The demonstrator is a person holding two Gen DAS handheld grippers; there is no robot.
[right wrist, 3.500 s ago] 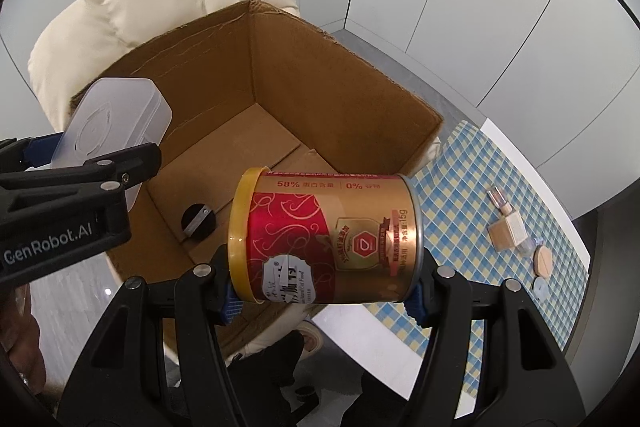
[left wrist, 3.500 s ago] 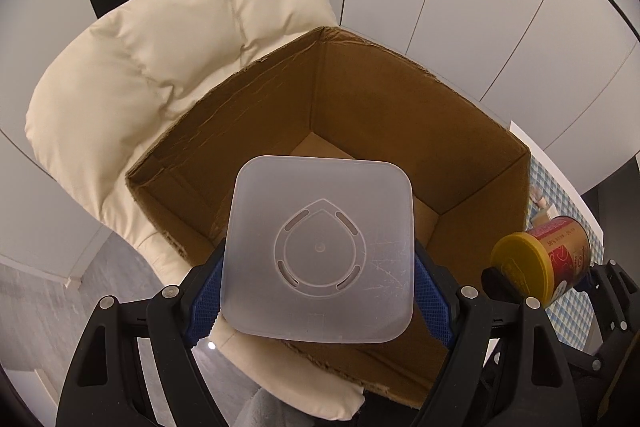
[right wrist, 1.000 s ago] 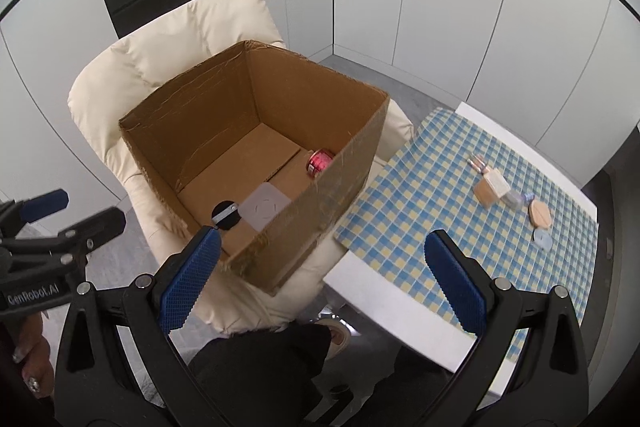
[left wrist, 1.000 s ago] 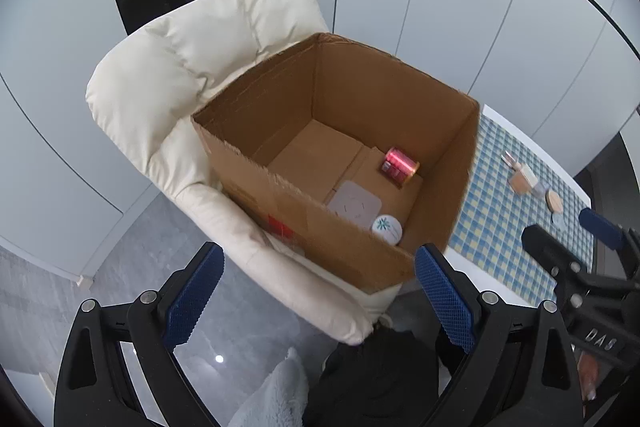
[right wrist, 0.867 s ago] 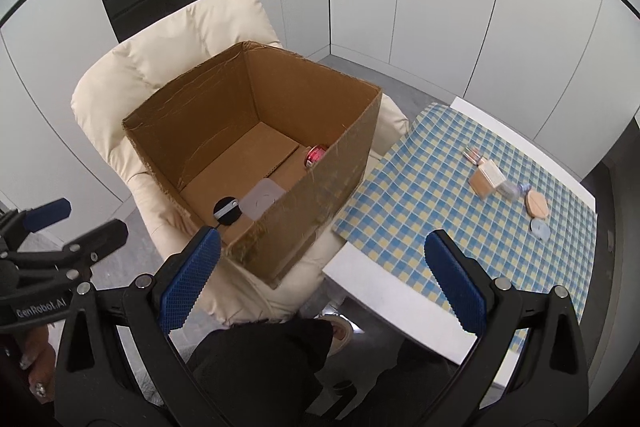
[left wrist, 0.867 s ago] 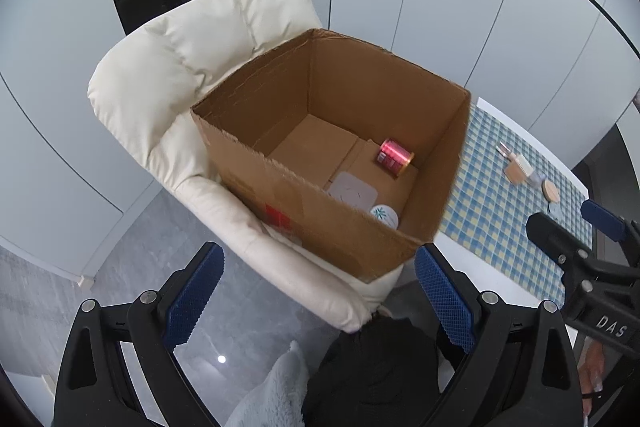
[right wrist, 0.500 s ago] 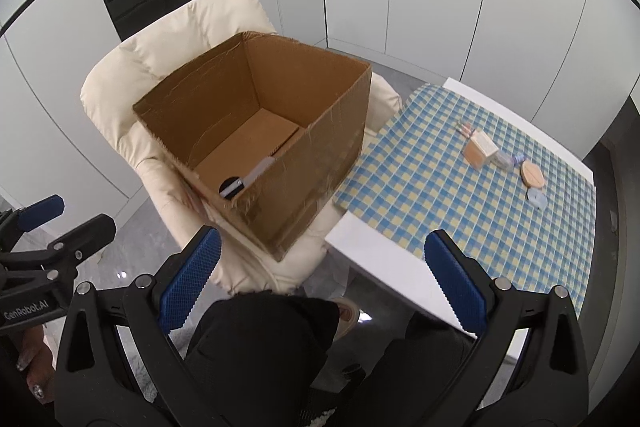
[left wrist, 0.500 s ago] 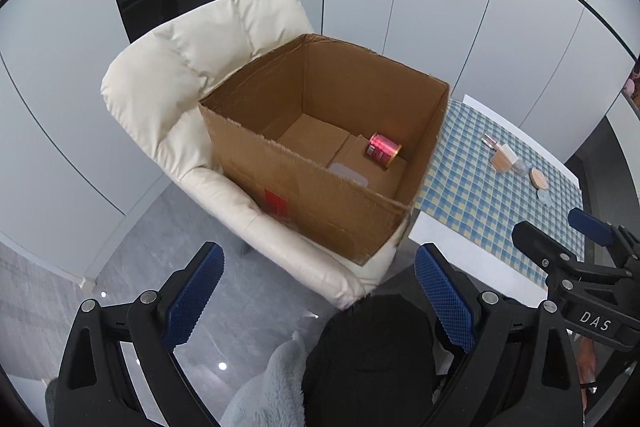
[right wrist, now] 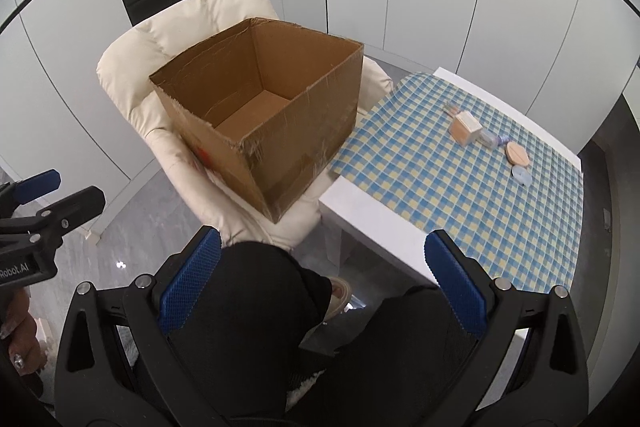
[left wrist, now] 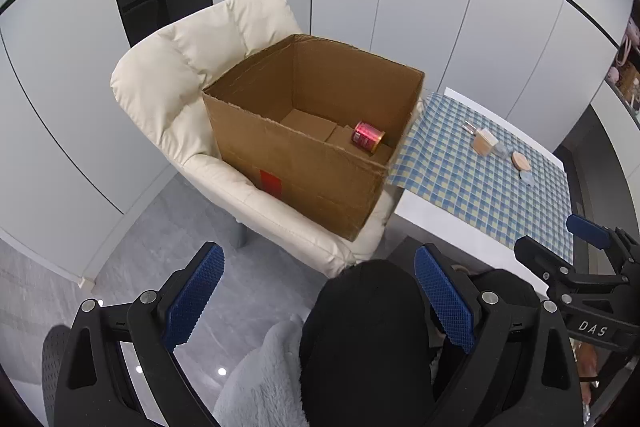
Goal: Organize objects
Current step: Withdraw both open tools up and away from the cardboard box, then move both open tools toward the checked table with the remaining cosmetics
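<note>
**Both grippers empty and pulled back from the box**

Since the earlier frames we have let go of both loads: the clear tub and the red tin were gripped over the box then, and now both tools are well back and higher, with the whole chair in view. The tin lies on its side on the floor of the box, against the right wall. The tub is hidden behind the near wall in both views, so we cannot say from here how it rests.

The box sits on the seat of the chair, just beside the table. That puts an open top within easy reach of the things still to be sorted, which we judge is why it stands there rather than on the floor.

On the checked cloth, at the far corner, a small group remains: a small block, a round wooden disc and a pale disc, close together. The bits between them are too small to name.

The left gripper has its jaws wide apart, holding and touching nothing. The right gripper is the same: spread wide, empty, above the person's dark-clothed lap. We judge the next reach goes to the table group, and the thin discs may be awkward to pinch flat off the cloth.
</note>
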